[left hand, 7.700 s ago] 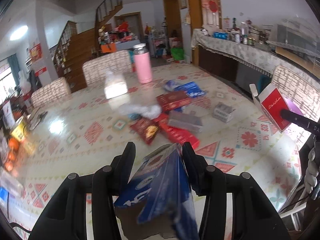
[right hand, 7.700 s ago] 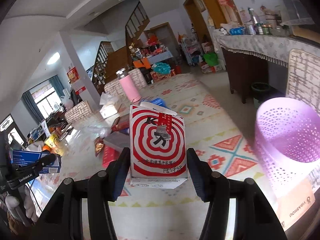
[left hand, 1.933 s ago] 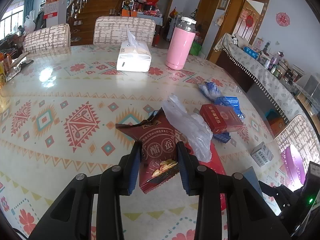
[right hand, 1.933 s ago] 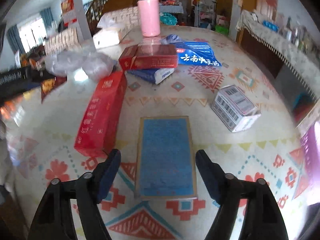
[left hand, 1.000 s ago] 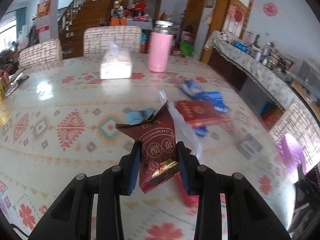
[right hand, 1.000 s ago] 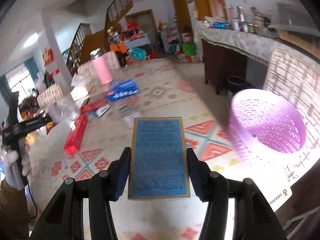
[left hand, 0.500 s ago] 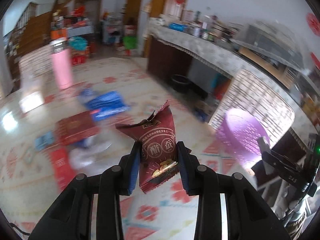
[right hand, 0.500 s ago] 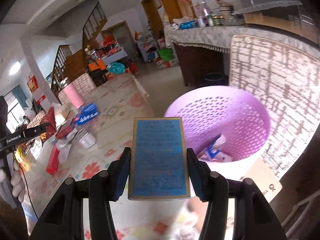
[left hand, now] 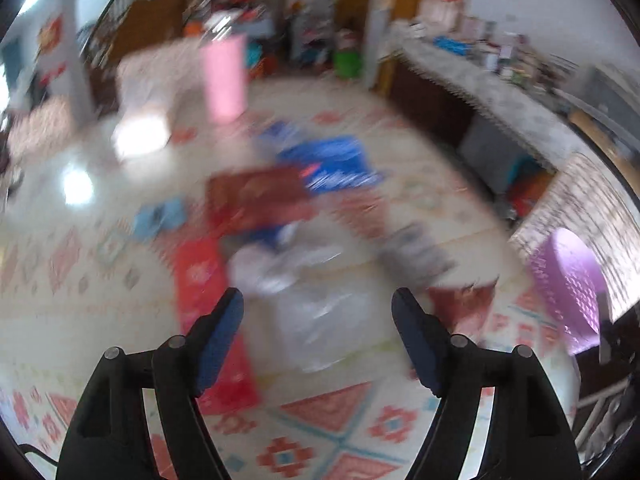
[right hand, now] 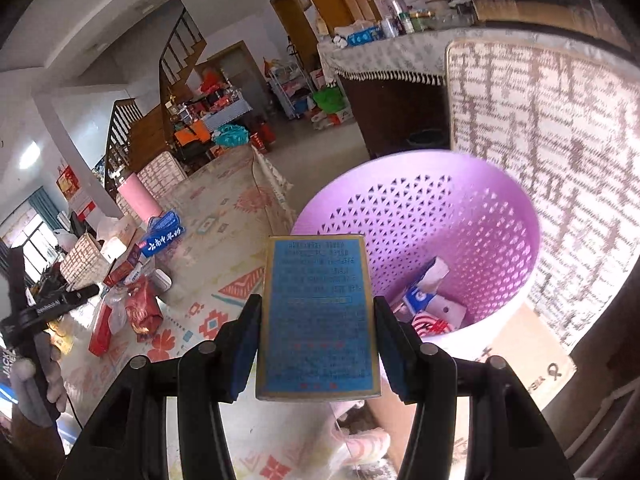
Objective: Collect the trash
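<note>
right gripper [right hand: 316,354]: jaws closed flat on a blue box [right hand: 318,320] with a gold edge, pads on its two long sides, long axis running forward along the fingers; purple basket [right hand: 516,216]: ahead and to the right of the box, mouth open, already holding a few cartons; the box's far end sits at the basket's near rim, not yet clearly over the mouth, so this hand is much the nearer of the two and, in my judgement, needs only a short carry forward and right before letting go; left gripper [left hand: 318,336]: jaws opening, wide, nothing between them, pointing down over the patterned table [left hand: 80,320] toward a clear plastic bag [left hand: 320,308] and a long red box [left hand: 208,312], view heavily blurred; dark red snack packet [right hand: 142,312]: lying on the table near the edge, seen from the right wrist, also showing just right of the left jaws; changes against the frame half a second earlier: the packet was then clamped in the left jaws and is now out of them, short of the basket; the left view has swung from the basket back to the table litter; the blue box remains gripped, the basket somewhat closer
</note>
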